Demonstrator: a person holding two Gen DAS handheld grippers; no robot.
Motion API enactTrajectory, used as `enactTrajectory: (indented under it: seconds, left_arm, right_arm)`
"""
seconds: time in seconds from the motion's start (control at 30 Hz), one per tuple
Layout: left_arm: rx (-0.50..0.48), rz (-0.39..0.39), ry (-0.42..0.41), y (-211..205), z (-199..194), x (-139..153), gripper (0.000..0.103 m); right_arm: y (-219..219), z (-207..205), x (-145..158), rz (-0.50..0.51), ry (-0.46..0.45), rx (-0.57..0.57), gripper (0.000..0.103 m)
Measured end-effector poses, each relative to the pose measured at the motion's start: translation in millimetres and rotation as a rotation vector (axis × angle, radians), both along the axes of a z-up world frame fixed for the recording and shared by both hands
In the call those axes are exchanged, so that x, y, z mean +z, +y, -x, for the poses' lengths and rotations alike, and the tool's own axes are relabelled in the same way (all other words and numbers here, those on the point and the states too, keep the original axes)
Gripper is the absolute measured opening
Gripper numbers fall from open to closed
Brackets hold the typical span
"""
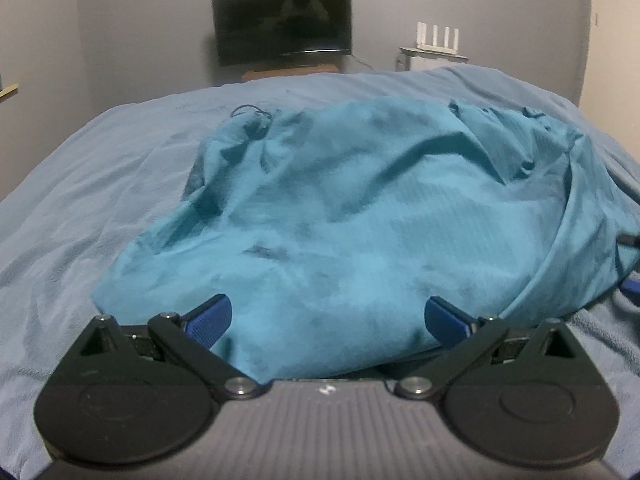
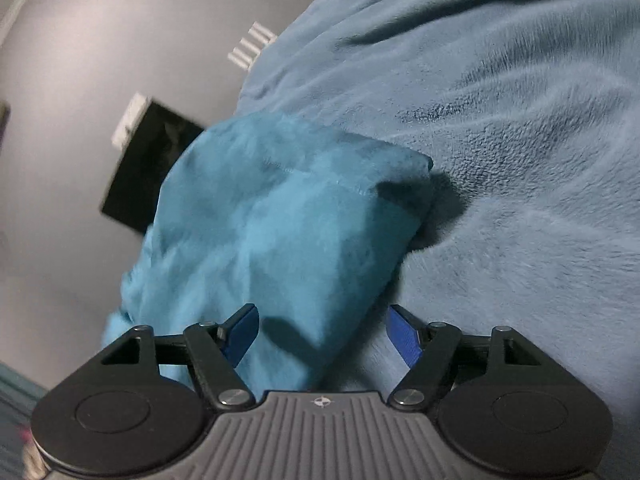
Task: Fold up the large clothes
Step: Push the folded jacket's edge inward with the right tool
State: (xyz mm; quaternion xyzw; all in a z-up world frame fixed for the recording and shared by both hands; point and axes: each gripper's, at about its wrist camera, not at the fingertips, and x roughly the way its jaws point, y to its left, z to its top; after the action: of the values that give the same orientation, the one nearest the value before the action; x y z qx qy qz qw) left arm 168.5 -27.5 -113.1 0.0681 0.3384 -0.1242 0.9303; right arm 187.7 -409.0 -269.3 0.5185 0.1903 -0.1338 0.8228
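A large teal garment [image 1: 352, 208] lies crumpled on a light blue bed cover [image 1: 100, 184]. Its near hem lies between the fingers of my left gripper [image 1: 327, 320], which is open, with blue pads [image 1: 210, 320] either side of the cloth. A drawstring [image 1: 250, 114] shows at the garment's far left. In the right wrist view, tilted, a fold of the same teal garment [image 2: 280, 224] lies between the spread fingers of my right gripper [image 2: 326, 336], which is open, with a blue pad [image 2: 406, 336] clear of the cloth on the right.
The bed cover [image 2: 520, 160] spreads wide to the right. A black TV [image 1: 282, 20] hangs on the grey wall beyond the bed, over a wooden shelf [image 1: 290, 72]. A white router [image 1: 436, 38] stands on a white stand at the back right.
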Motion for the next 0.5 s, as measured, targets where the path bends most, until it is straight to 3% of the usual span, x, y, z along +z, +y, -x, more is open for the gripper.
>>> enactTrajectory:
  seconds: [0.27,0.43,0.5]
  left_arm:
    - [-0.061,-0.050,0.018,-9,-3,-12,0.103]
    - [-0.054,-0.020,0.013,-11,-9,-10,0.103]
    - [-0.040,-0.009,-0.027,-20,-13,-3,0.103]
  right_arm:
    - [-13,-22,-15,-0.015,-0.102,-0.021,0.072]
    - [-8,-22,-18,-0.087,-0.143,-0.003,0.066]
    - [-11,-27,-19,-0.102,-0.155,0.004,0.067]
